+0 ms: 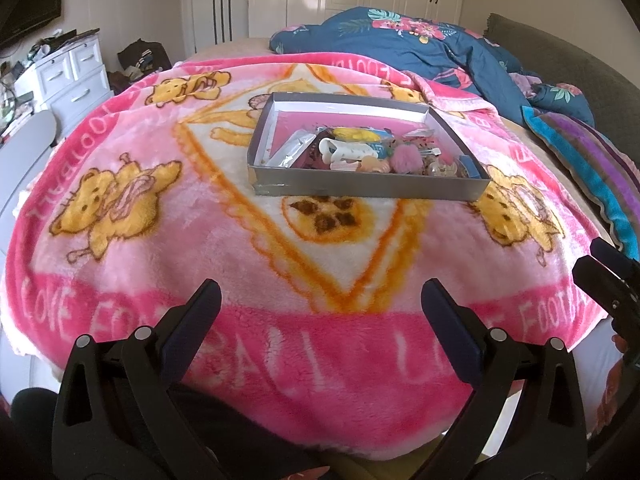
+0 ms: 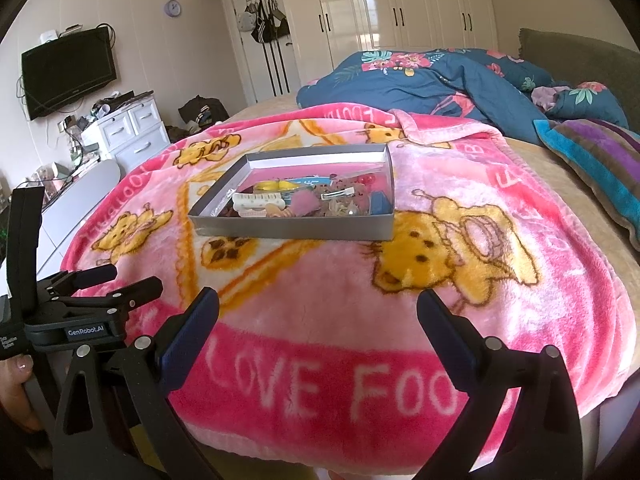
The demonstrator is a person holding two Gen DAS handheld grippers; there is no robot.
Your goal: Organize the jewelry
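Jewelry and hair trinkets are lying heaped in a shallow grey box (image 1: 366,186) that is sitting on a pink fleece blanket (image 1: 160,264) spread over the bed. Both tools are hovering near the blanket's front edge, well short of the box, and nothing is being held. The left hand-held gripper (image 1: 320,300) is standing spread wide and empty; the right hand-held gripper (image 2: 318,308) is likewise spread and empty. From the left gripper the box is lying ahead and a little to the right; from the right gripper it is lying ahead and a little to the left, so it is sitting roughly between the two, with neither clearly nearer. Its long axis is running across the view, one long wall facing the grippers, and the contents are crowding toward that near wall while the far half is showing bare pink lining.

Among the pile, a white plastic claw clip (image 1: 340,151) is resting beside a fluffy pink pompom (image 1: 408,160), with a yellow piece (image 2: 278,185) behind and a metal snap clip (image 2: 340,195) to the right. The box looks like thin card; the blanket is plush and soft, so the box would probably shift if nudged.
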